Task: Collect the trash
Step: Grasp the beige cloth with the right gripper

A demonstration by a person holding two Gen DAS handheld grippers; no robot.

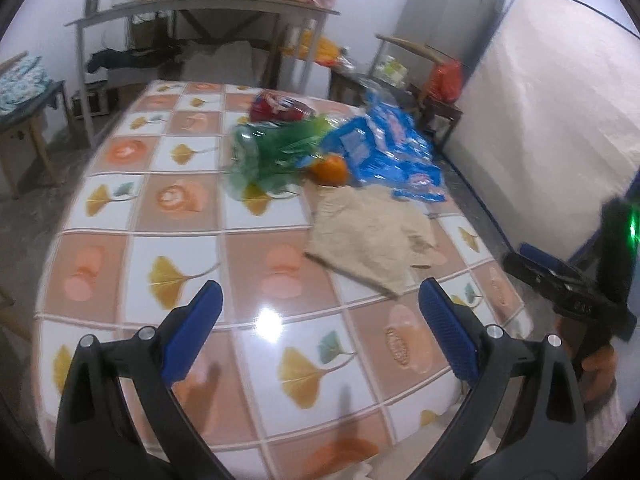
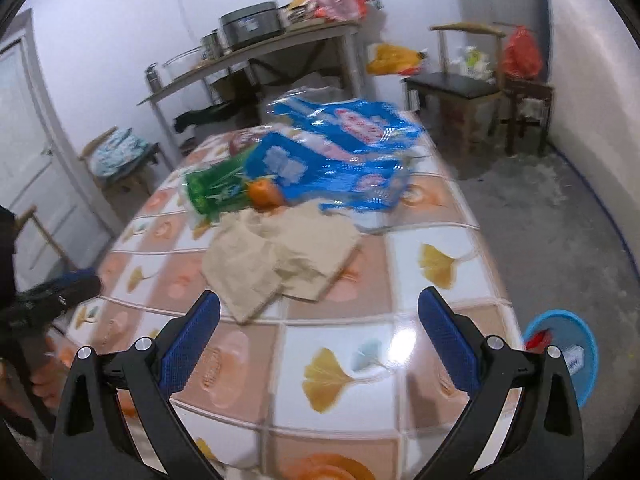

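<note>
While the tiled table is seen still littered, little is judged collected: blue packaging at upper centre, crumpled brown paper mid-frame, green wrapper, orange. A blue bin is seen lower right. Right gripper and left gripper are held wide apart, empty.

Left black two-finger claw with blue ribbed pads: jaws spread wide, nothing between them; fingers enter its own view from 7 and 5 o'clock. Right black two-finger claw with blue ribbed pads: jaws equally wide apart, holding nothing. In the left view, the right claw appears at 3 o'clock. In the right view, the left claw appears at 9 o'clock, blurred.
</note>
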